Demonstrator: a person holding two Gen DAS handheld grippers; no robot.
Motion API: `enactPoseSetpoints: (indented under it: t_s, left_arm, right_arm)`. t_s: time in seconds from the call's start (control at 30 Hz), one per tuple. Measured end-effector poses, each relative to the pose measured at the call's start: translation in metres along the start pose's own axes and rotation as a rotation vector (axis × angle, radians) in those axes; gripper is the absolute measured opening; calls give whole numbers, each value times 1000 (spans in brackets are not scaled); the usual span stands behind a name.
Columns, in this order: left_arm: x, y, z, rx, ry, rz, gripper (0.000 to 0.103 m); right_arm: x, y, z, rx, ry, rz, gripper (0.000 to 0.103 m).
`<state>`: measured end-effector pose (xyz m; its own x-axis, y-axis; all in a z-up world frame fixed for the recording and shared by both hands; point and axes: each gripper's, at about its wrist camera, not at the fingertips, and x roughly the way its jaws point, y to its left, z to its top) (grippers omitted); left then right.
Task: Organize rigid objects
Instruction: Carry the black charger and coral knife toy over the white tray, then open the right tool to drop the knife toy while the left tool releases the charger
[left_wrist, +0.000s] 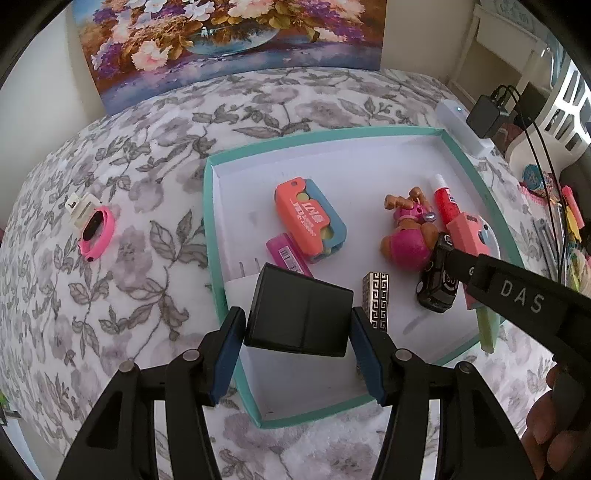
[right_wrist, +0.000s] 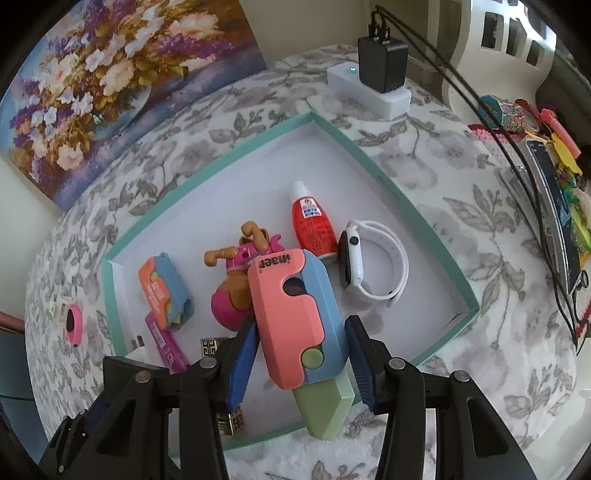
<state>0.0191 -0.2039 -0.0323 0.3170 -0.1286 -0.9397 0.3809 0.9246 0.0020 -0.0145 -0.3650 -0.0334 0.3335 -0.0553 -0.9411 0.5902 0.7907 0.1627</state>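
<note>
My left gripper (left_wrist: 298, 318) is shut on a black box (left_wrist: 299, 314), held tilted over the near left corner of the teal-rimmed white tray (left_wrist: 211, 206). My right gripper (right_wrist: 301, 329) is shut on a pink and blue toy knife (right_wrist: 291, 314) with a green tip, above the tray (right_wrist: 373, 158) near its front edge. In the left wrist view one right finger (left_wrist: 517, 291) reaches in from the right with that toy knife (left_wrist: 467, 236). A pink band watch (left_wrist: 96, 234) lies on the floral cloth left of the tray.
The tray holds an orange and blue toy (left_wrist: 310, 221), a pink dog figure (left_wrist: 406, 236), a red tube (right_wrist: 312, 225), a white smartwatch (right_wrist: 369, 266), a black toy car (left_wrist: 437, 284), a patterned lighter (left_wrist: 376, 299) and a magenta case (left_wrist: 288, 254). A power strip (right_wrist: 369, 88) and cables lie beyond.
</note>
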Motion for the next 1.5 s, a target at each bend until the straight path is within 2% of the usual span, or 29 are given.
enactPoseSetpoints:
  t_s: [0.4,0.8,0.87,1.0,1.13,1.5]
  left_arm:
    - [11,2,-1,6,28,9,60]
    - [12,1,-1,27,23,7,60]
    - [12,1,0,28,25,5,61]
    - [9,3,1,20,20,-8,72]
    - [3,4,2,18,3,-9,72]
    - [1,34,8,-96,-5,13,73]
  right_arm:
    - [9,4,-2,-17,28,-14,51]
    - [14,3,-2,-5,43,-28,51]
    - [14,2,-2,-1,46,-34,51]
    - [13,1,-2,9,51,-42,55]
    - [10,1,-2,21,44,-45,60]
    - [2,8,-2,-7,15,-64,63]
